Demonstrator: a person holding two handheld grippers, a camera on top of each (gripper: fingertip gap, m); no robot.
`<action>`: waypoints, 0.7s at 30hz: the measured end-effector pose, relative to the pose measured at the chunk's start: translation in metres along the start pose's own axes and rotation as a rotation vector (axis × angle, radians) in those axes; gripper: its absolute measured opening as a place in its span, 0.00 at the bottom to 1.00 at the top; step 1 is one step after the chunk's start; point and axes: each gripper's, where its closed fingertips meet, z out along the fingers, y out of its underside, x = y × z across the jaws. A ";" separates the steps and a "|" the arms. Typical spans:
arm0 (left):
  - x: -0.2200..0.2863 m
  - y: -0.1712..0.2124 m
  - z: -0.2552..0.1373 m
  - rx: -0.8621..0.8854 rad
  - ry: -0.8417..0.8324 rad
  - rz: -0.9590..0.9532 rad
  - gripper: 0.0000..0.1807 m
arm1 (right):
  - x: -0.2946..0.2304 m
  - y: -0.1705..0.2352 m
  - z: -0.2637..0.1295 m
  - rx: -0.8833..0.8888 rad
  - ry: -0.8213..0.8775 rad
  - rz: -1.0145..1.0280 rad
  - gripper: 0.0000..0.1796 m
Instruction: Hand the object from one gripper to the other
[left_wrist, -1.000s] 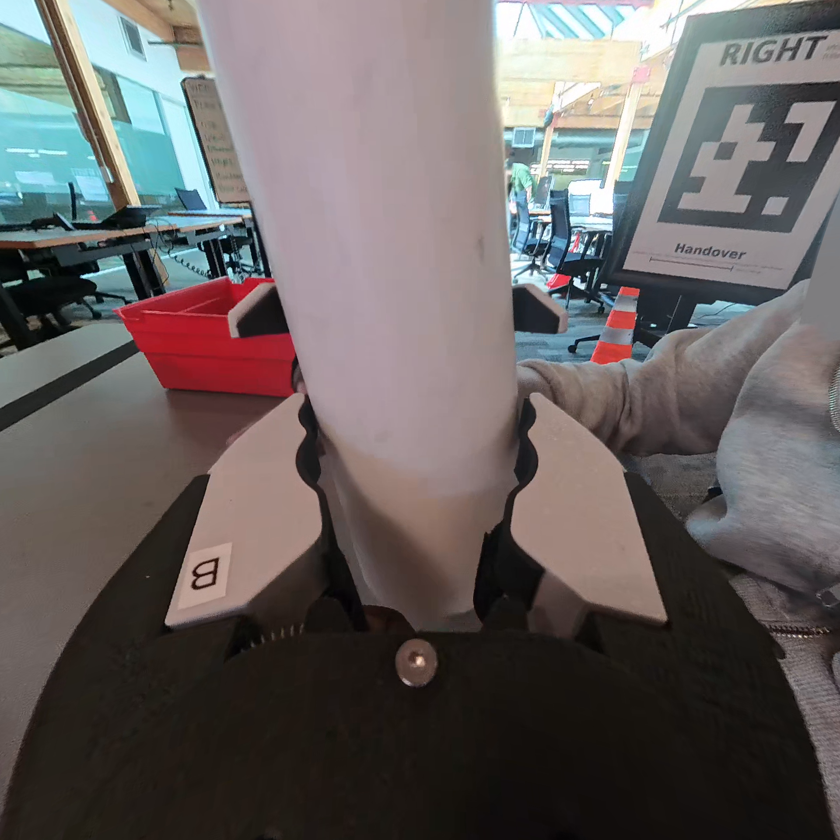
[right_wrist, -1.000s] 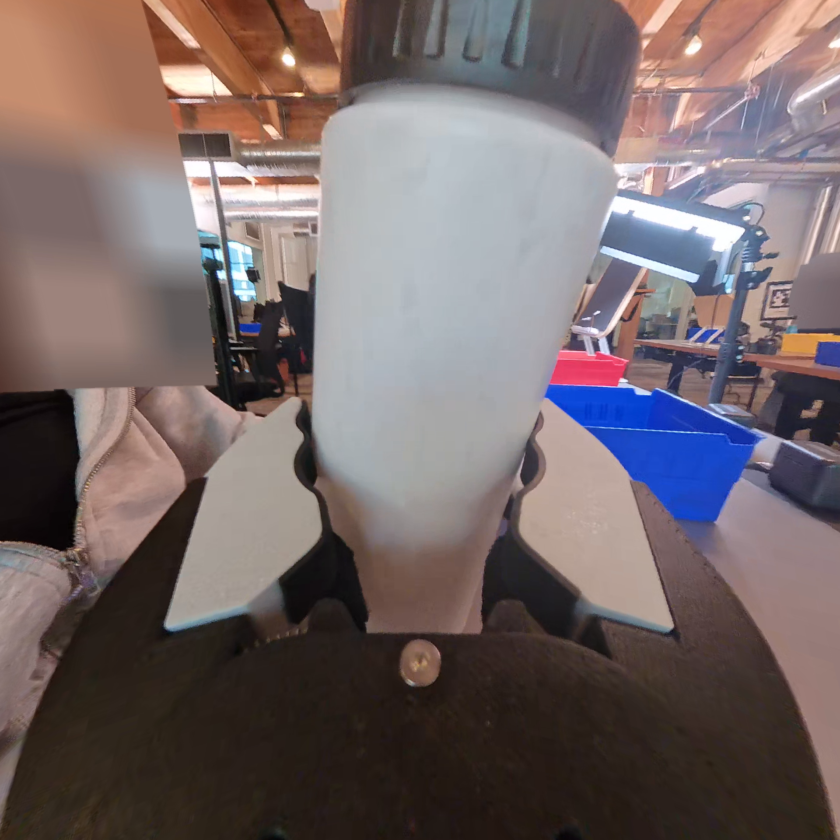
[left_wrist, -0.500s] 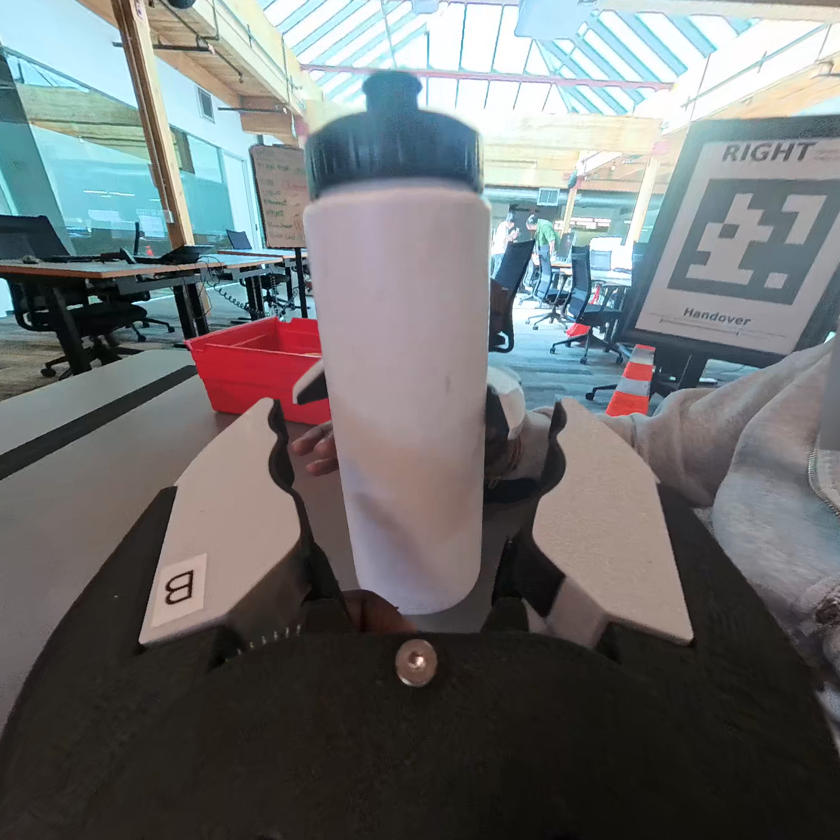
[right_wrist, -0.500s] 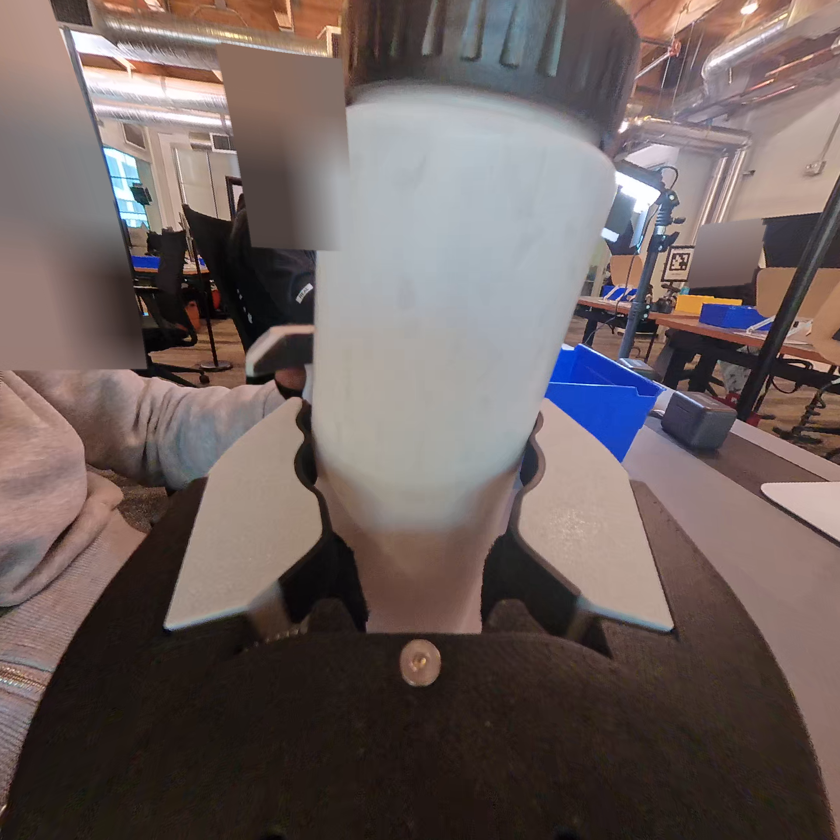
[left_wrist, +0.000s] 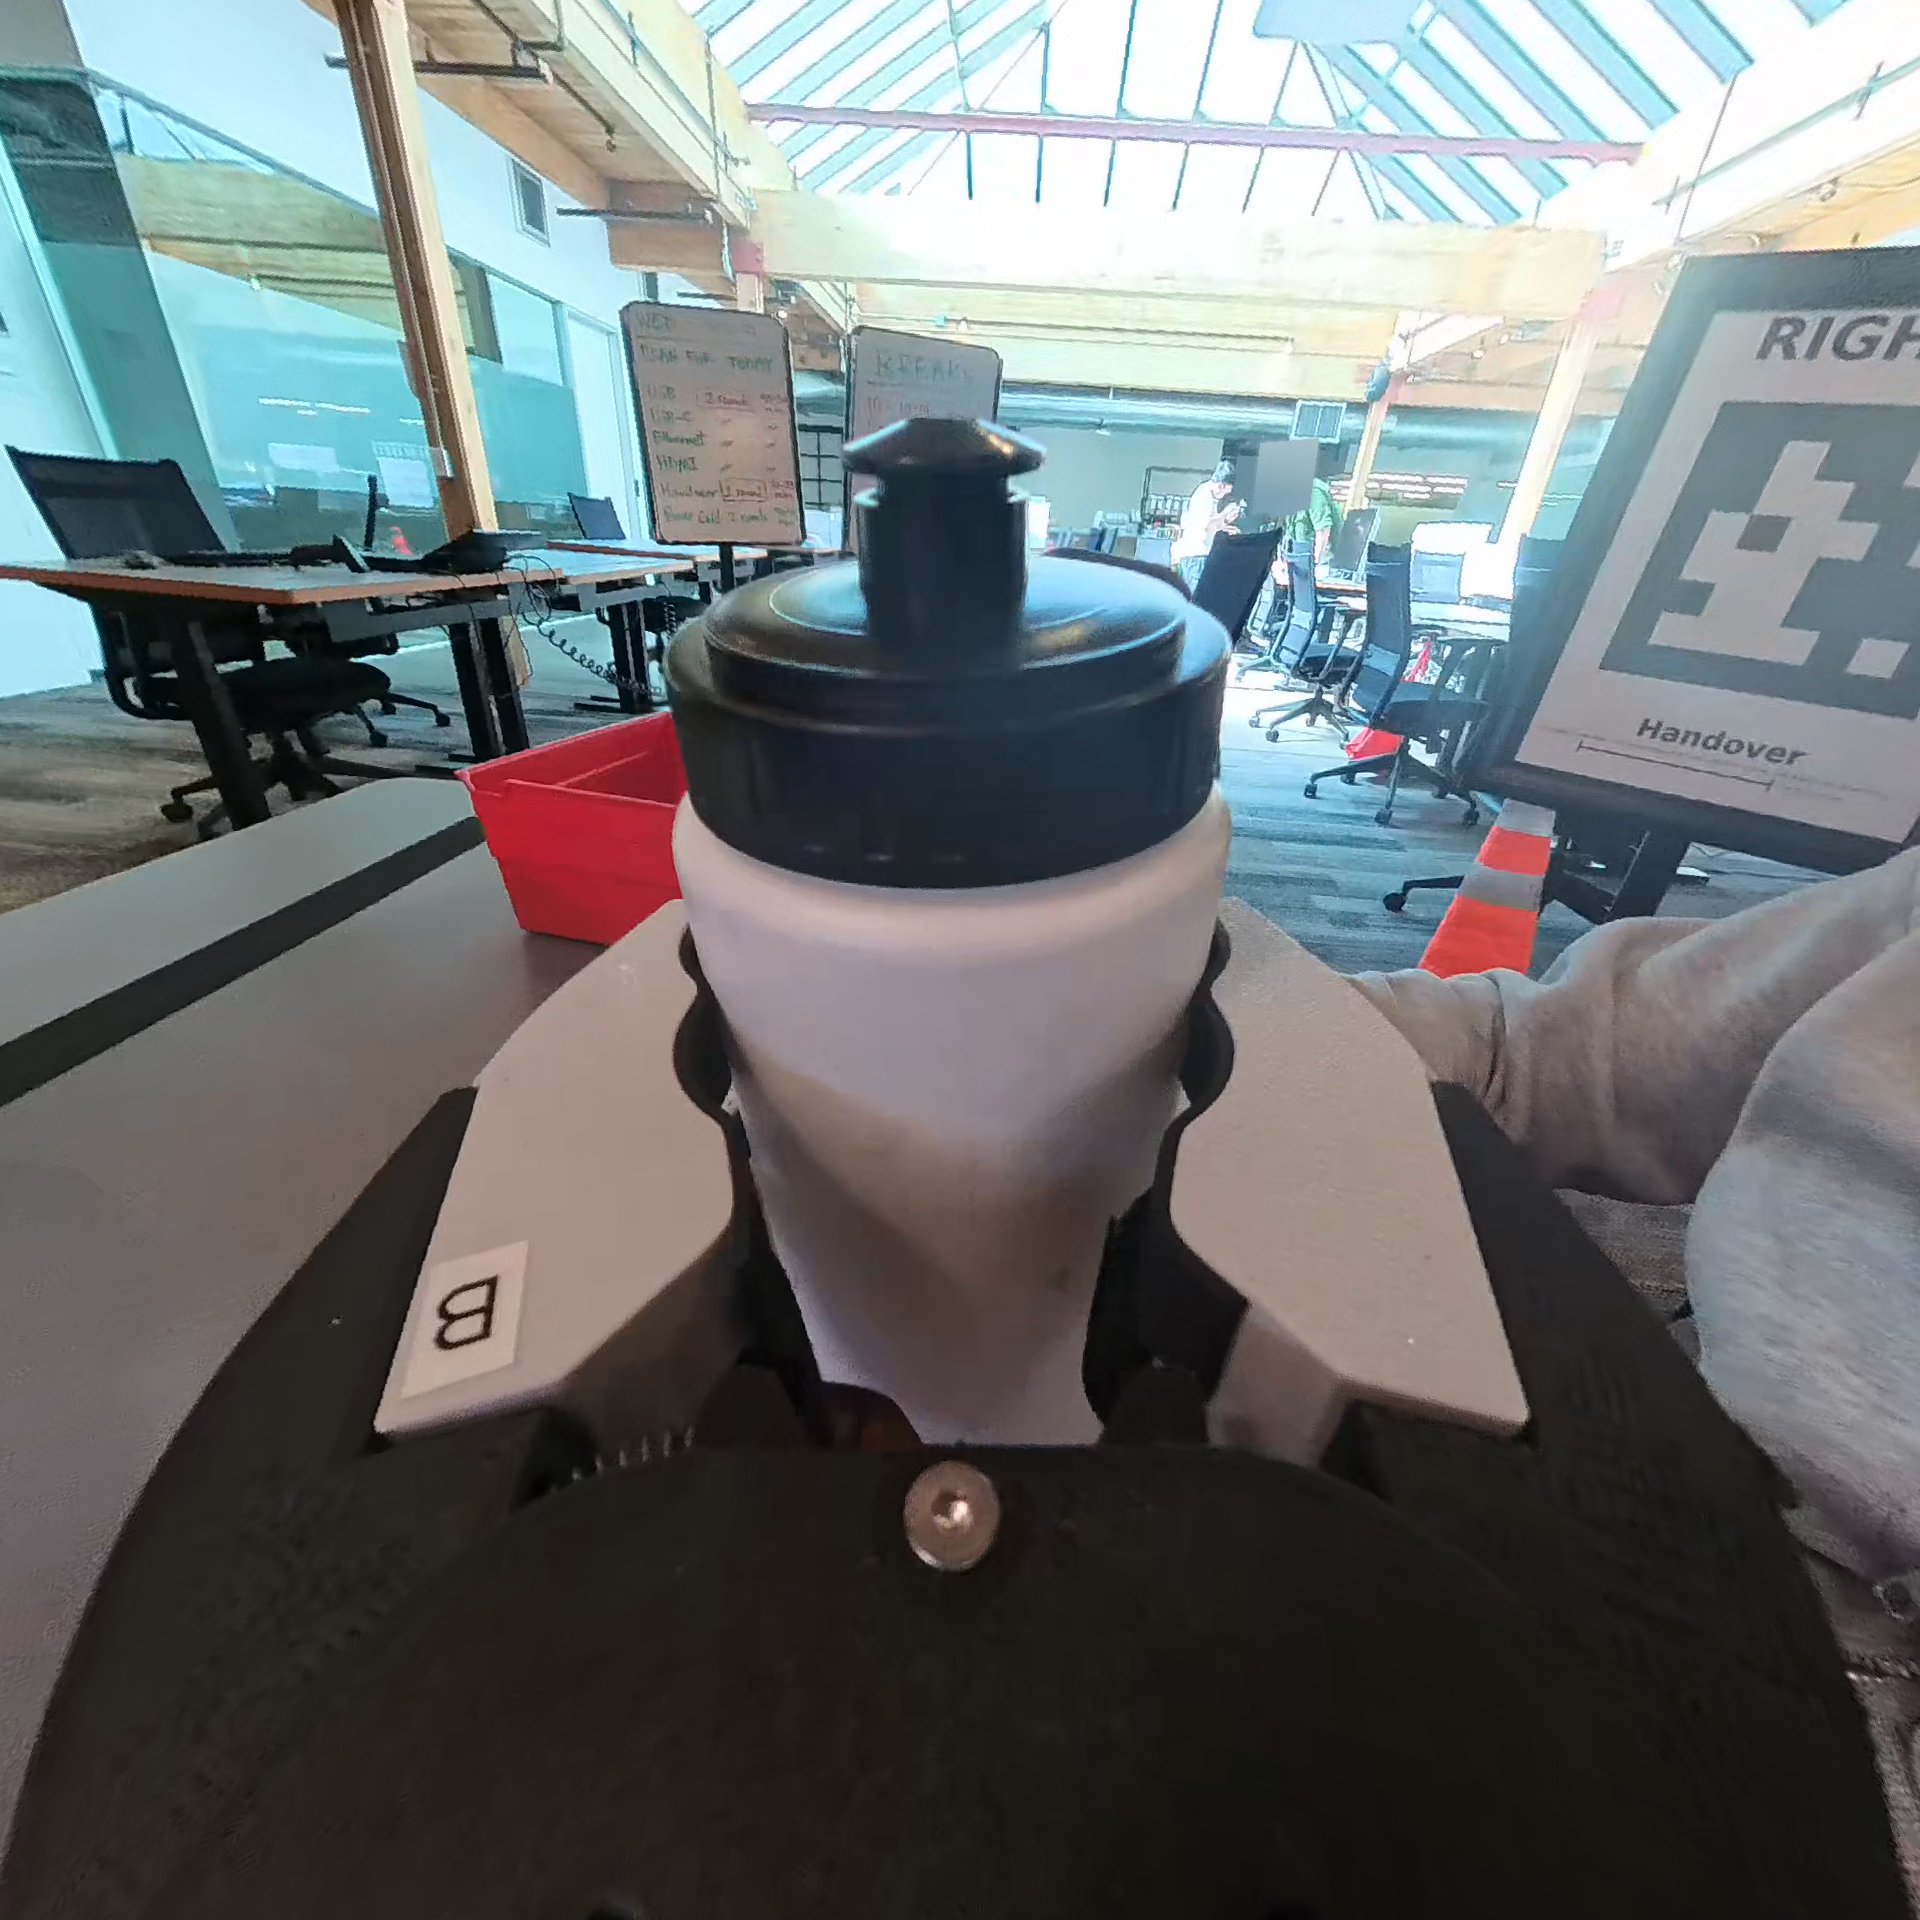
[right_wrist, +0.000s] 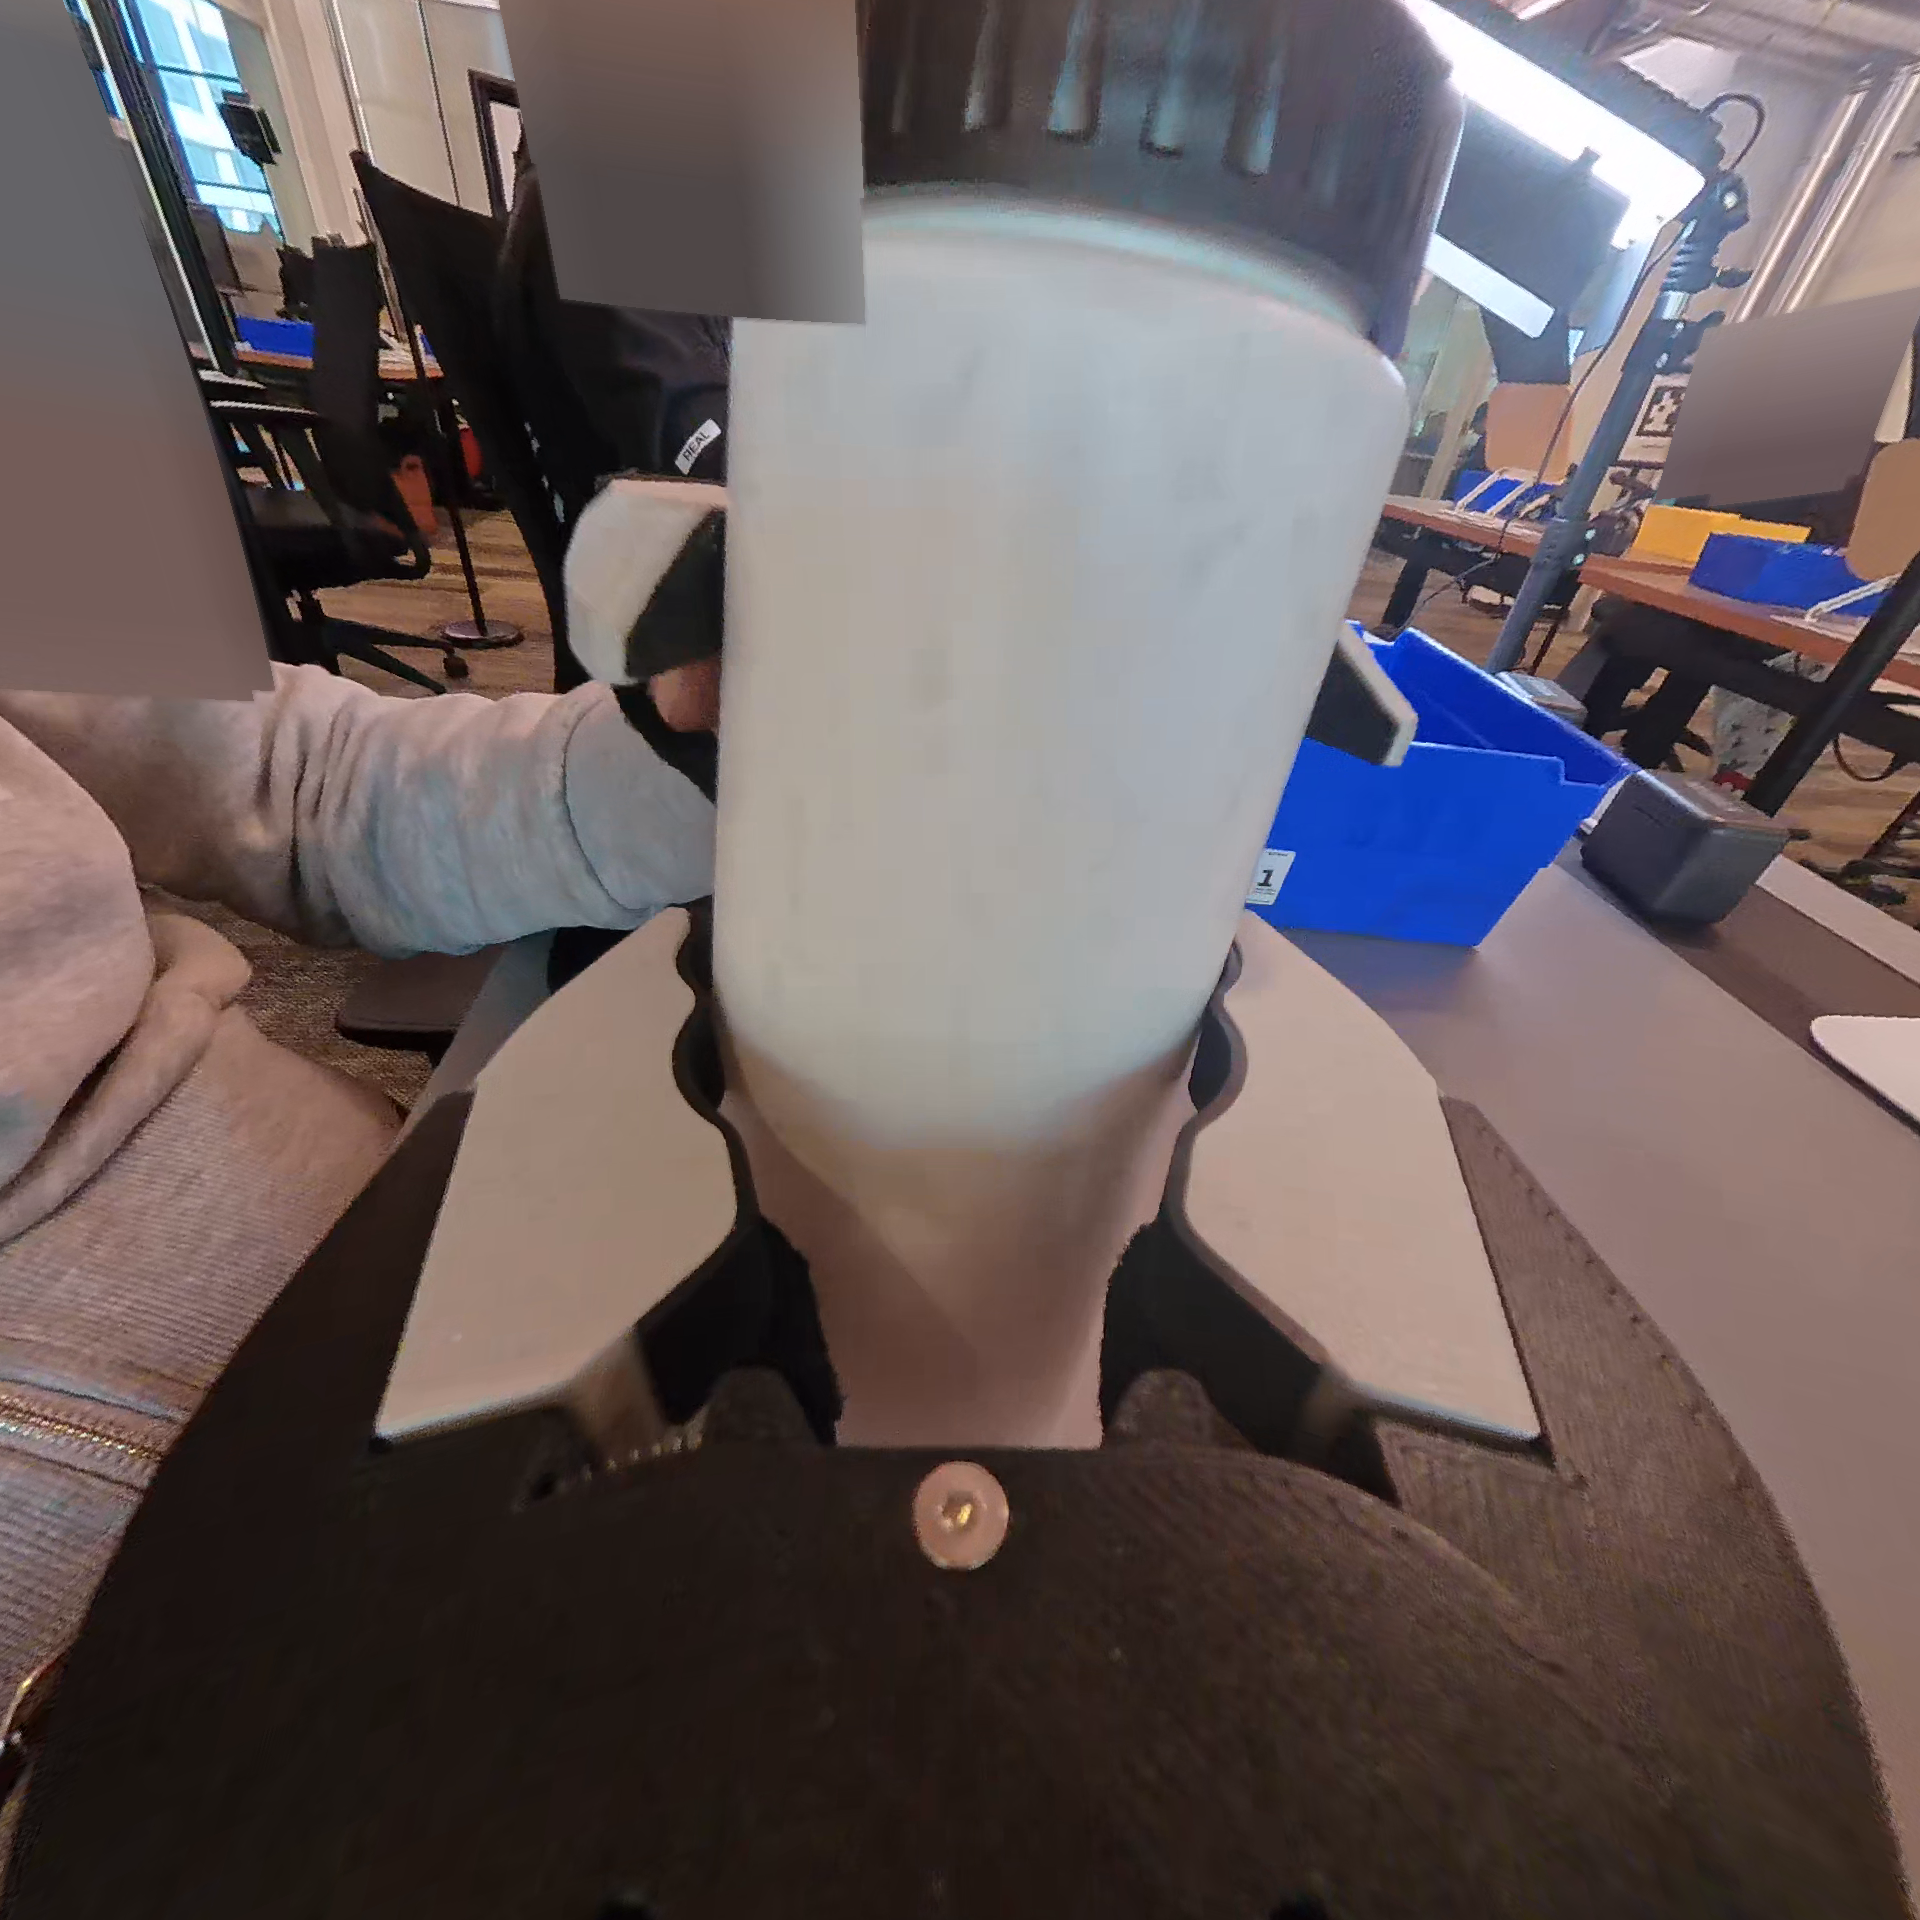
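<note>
Left wrist view: we see the left claw clamped on the white bottle just below its black cap, the bottle standing upright between the fingers; a red bin lies ahead and to the left. Right wrist view: the right claw grips the same bottle lower on its body, and the other claw's fingertips flank it farther ahead; a blue bin sits ahead to the right. We judge the exchange at its shared-hold step. Next, one claw must open and back away while the other holds firm.
</note>
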 end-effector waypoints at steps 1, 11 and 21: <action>0.001 -0.001 0.000 0.004 0.000 0.013 0.48 | 0.000 -0.001 0.000 0.004 -0.001 -0.008 0.50; -0.010 -0.069 -0.043 0.408 -0.094 0.020 0.48 | 0.014 -0.043 -0.020 0.377 -0.004 0.181 0.69; -0.020 -0.121 -0.097 0.944 -0.171 -0.140 0.48 | 0.024 -0.081 -0.036 0.806 0.072 0.185 0.74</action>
